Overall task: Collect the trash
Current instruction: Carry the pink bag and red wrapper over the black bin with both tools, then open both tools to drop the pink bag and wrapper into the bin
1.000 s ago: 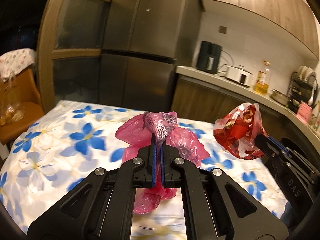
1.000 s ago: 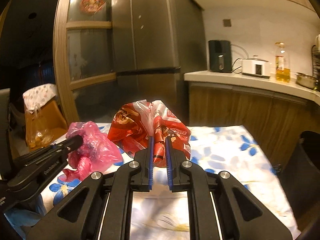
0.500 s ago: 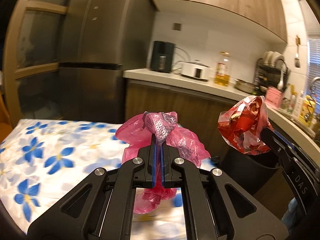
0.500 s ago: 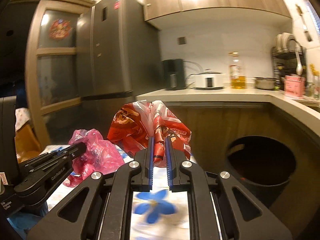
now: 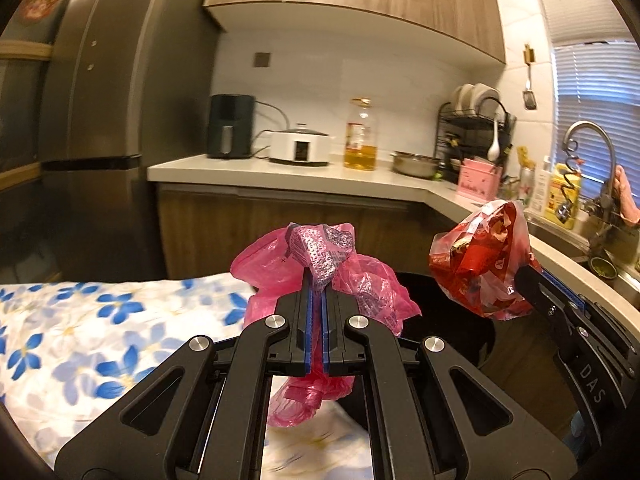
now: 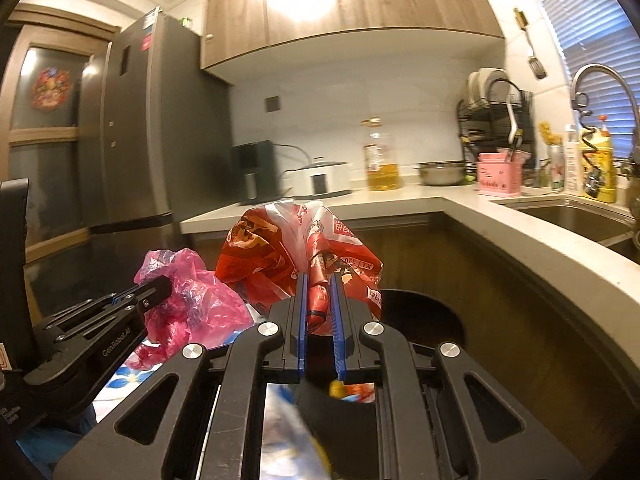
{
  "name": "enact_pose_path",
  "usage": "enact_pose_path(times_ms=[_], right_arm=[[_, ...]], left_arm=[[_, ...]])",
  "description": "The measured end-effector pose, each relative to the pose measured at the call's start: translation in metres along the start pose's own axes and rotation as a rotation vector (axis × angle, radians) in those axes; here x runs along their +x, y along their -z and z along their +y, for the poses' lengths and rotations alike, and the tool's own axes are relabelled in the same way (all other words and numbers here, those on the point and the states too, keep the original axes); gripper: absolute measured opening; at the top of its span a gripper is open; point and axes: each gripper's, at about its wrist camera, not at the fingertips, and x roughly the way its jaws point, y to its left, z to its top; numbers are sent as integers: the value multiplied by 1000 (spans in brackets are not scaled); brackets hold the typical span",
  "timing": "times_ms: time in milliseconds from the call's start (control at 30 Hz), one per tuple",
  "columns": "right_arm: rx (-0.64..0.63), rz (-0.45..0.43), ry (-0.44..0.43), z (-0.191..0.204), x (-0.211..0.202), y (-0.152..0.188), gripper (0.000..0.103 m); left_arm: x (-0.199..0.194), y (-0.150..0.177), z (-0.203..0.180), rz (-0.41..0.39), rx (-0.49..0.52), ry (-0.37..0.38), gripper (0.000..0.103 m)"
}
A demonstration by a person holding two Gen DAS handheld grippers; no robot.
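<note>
My left gripper is shut on a crumpled pink plastic bag, held in the air past the table's end. To its right my right gripper carries a crumpled red printed bag. In the right wrist view my right gripper is shut on that red printed bag, with the pink plastic bag and my left gripper at the left. A black round bin stands open just beyond and below both bags, against the cabinet; its rim shows behind the bags.
A table with a blue-flowered cloth lies at the left. A curved grey counter wraps around the right, with a sink, a dish rack, an oil bottle and a cooker. A tall fridge stands at the back left.
Both grippers have swung right, from over the flowered table to the counter corner, each still carrying its bag. The black bin has come into view in front of them.
</note>
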Motion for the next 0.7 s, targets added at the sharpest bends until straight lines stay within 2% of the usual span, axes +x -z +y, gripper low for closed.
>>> enact_pose_path(times_ms=[267,700], right_arm=[[29,-1,50,-30,11,1,12],[57,15,75,-51,29,3,12]], left_arm=[[41,4,-34,22,18,52,2],[72,12,-57,43,40,80,2]])
